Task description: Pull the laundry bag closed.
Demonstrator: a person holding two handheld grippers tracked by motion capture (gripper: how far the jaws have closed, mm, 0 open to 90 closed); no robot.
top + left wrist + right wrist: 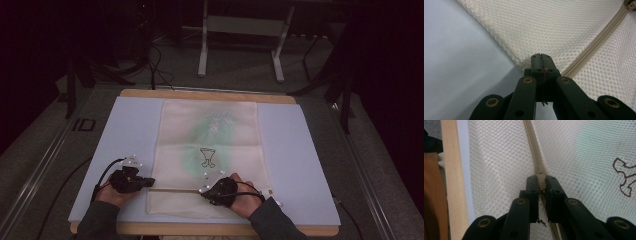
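Grippers are both clenching: left gripper [541, 58] is pinching the mesh bag's [210, 135] edge at nine o'clock, right gripper [541, 181] is gripping the zipper pull [541, 180]. Bag is lying flat mid-mat [300, 150]; left should be anchoring firmly while right is drawing straight along the zipper [596, 42].

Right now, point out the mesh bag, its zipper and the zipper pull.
mesh bag [210, 125]: high view, upper panel.
zipper [596, 42]: left gripper view, tape mid-length.
zipper pull [541, 181]: right gripper view, tab between the fingers.
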